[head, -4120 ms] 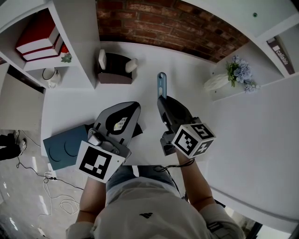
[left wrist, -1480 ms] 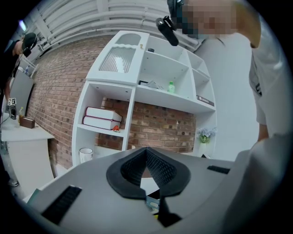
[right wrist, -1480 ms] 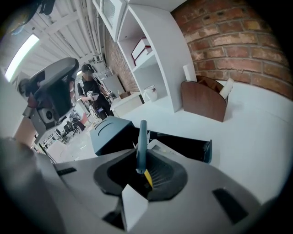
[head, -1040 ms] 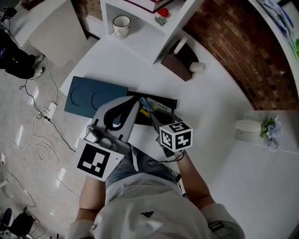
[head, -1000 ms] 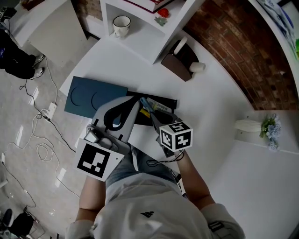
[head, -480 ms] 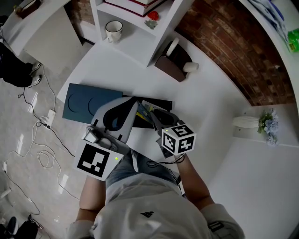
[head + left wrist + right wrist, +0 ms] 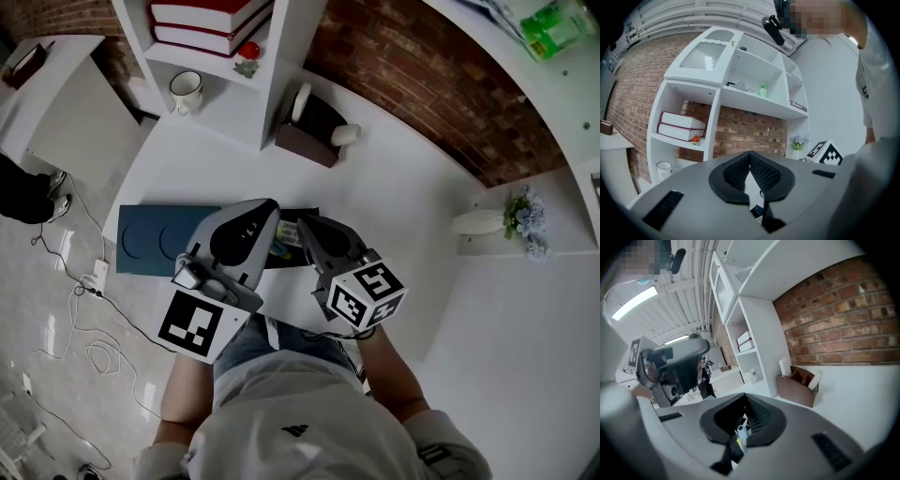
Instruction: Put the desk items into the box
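Both tools are clenched and carry nothing.

In the head view, two grippers hang side by side near the desk's front edge. They are the left gripper [image 7: 270, 208] and the right gripper [image 7: 305, 225], whose jaws have just been closing. One black box [image 7: 287, 259] lies open beneath and between them. A yellow and pale item [image 7: 281, 239] shows inside; the grippers cover the rest, so its contents cannot be counted. One dark blue panel [image 7: 145, 242] lies flat just left of the box, at the desk's left edge. One brown organiser [image 7: 307, 142] stands well behind, at the foot of the shelf unit [image 7: 272, 84], and holds two white things. One mug [image 7: 186, 92] sits in a shelf bay below the stacked books [image 7: 202, 23]. The white desk [image 7: 403, 216] lies bare to the right of the box, as far as one vase of flowers [image 7: 487, 220].

In the left gripper view, the pads meet at their tips with nothing between them. Two books lie stacked with the one mug below them, and one green bottle [image 7: 762, 90] stands on a higher shelf.

In the right gripper view, the pads press on each other. Through the slot beneath them a pale blue and yellow piece [image 7: 739, 433] shows, not pinched. The organiser stands apart on bare desk before the brick wall [image 7: 834, 319].
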The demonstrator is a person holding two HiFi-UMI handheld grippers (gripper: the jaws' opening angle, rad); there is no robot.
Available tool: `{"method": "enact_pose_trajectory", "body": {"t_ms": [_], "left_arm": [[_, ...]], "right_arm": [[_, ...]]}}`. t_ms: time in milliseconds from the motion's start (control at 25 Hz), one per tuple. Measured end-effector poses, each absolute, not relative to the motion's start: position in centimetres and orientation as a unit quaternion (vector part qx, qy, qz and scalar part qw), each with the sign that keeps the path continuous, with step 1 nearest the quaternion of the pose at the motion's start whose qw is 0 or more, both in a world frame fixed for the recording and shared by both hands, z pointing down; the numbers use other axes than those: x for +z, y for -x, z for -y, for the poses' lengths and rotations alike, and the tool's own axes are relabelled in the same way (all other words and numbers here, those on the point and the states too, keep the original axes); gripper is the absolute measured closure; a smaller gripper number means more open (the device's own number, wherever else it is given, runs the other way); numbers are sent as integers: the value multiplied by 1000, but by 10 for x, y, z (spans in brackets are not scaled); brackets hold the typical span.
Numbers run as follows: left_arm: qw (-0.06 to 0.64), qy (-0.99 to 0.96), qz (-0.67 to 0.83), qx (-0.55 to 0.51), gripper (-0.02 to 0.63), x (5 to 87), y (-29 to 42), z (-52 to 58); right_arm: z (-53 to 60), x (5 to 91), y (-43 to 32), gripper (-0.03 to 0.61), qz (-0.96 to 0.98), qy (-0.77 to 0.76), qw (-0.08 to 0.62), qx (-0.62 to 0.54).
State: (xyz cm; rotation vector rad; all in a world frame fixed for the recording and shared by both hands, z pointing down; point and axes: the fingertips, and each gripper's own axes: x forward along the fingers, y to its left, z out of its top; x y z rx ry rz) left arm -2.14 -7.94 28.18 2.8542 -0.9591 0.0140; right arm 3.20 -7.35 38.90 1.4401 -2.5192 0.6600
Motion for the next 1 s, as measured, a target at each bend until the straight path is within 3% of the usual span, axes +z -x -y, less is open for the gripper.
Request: {"method": "enact_pose_trajectory", "body": {"t_ms": [440,1000], "left_arm": [[46,-973,226,5,601,268,-37,73],[35,-990,136,13,601,264,-90,54]], "right_arm": [[67,323,-69,569,826,-536,5,172],[41,270,-112,569,790,-603,-40,106]]}}
